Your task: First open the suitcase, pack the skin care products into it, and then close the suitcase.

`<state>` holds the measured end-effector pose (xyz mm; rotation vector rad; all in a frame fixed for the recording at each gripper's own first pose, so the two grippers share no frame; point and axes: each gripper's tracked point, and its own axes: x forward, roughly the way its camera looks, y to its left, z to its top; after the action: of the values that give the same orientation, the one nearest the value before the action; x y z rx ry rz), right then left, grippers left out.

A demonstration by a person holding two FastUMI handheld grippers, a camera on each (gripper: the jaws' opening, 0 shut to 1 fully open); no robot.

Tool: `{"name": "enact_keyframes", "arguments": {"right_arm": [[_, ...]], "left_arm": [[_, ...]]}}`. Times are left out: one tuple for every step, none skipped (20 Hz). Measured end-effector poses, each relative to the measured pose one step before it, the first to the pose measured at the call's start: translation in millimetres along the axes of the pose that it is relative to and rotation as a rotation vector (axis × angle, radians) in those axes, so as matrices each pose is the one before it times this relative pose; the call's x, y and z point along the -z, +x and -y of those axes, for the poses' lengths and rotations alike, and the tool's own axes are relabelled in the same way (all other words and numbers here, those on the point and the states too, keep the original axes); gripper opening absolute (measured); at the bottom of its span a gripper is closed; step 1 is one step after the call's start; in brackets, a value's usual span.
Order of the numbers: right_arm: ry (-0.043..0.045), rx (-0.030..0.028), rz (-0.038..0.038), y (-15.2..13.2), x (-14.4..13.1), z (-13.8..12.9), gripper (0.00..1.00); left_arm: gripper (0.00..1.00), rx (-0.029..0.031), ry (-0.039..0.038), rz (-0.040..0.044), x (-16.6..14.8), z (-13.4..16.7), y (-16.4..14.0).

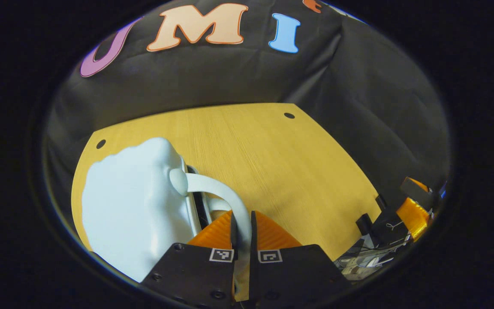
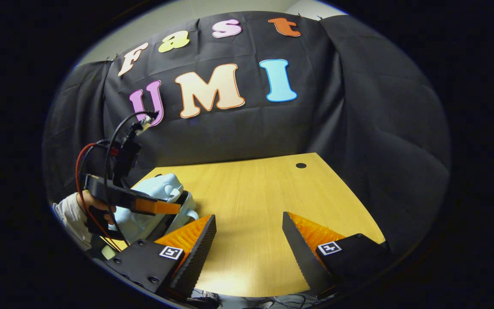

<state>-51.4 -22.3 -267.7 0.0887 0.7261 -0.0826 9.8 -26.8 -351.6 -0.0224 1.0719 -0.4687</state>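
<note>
Big yellow wooden table point(image 2: 251, 201) first: the pale blue hard-shell suitcase point(image 1: 135, 206) stands at its left edge, white curved handle point(image 1: 225, 197) facing the left gripper point(image 1: 242, 231), which is clamped tight on that handle. The right gripper point(image 2: 249, 240) hangs spread wide over the table's near edge, holding nothing.

My left camera is sitting low and very near the suitcase point(image 1: 137, 210), looking along my left tongs point(image 1: 242, 229) across the table point(image 1: 272, 163) toward the wall. My right camera is riding higher and farther back behind my right tongs point(image 2: 249, 249), facing the same wall. Both are sharing the table, suitcase point(image 2: 152, 201) and wall.
</note>
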Motion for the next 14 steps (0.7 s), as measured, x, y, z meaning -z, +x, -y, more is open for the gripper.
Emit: {"name": "enact_keyframes", "arguments": {"right_arm": [[0.00076,0.00533,0.00041,-0.94,0.25,4.37,0.97],[-0.00160,0.00548,0.00008,-0.97,-0.61,3.92,0.98],[-0.00177,0.00343,0.00109,-1.08,-0.34,4.28,0.98],[-0.00172,0.00095,0.00143,-0.82,0.04,3.33,0.98],[-0.00404,-0.00038,0.00139,0.88,1.76,2.03,0.98],[-0.00573,-0.00176,-0.00026,-0.35,0.07,1.72,0.98],[-0.00688,-0.00085,0.00295,0.60,-1.03,2.16,0.98],[-0.00537,-0.00210,0.00464,0.38,-1.54,1.86,0.98],[-0.00163,-0.00479,0.00544,0.88,-2.54,1.08,0.98],[-0.00196,-0.00378,0.00706,0.77,-3.41,0.75,0.98],[-0.00320,-0.00392,0.01004,0.79,-4.44,-0.04,0.98],[-0.00477,-0.00425,0.01279,1.63,-6.27,-0.31,0.98],[-0.00642,0.00130,0.01787,1.46,-6.86,0.28,0.98],[-0.00733,0.00543,0.02610,0.57,-11.12,0.67,0.98]], "left_arm": [[0.06,-0.00581,0.00763,-0.01594,7.25,1.79,6.50],[0.06,-0.00653,0.00415,-0.01179,6.31,1.42,5.97],[0.06,-0.00772,0.00654,-0.01070,5.45,1.43,4.83],[0.07,-0.01174,0.00009,0.00021,3.35,-0.79,6.18],[0.13,-0.00976,-0.01399,0.00454,1.98,0.27,3.74],[0.11,0.00762,-0.01857,0.02136,-1.35,5.25,-0.20],[0.38,-0.00285,-0.00034,0.02816,-5.66,6.10,-3.03],[0.51,-0.02317,0.00618,0.03622,-6.71,3.22,-2.56],[0.72,-0.02238,0.01114,0.05257,-10.74,3.15,-4.94],[0.85,-0.02901,0.01489,0.07105,-15.27,-0.11,-4.83],[0.98,-0.01538,0.01337,0.07597,-21.56,0.55,-11.83],[0.97,-0.01296,0.01380,0.07331,-22.19,2.78,-9.21],[0.97,-0.01353,0.01651,0.07117,-23.43,0.25,-12.74],[0.97,-0.01784,0.02351,0.07068,-26.19,-0.57,-8.93]]}}
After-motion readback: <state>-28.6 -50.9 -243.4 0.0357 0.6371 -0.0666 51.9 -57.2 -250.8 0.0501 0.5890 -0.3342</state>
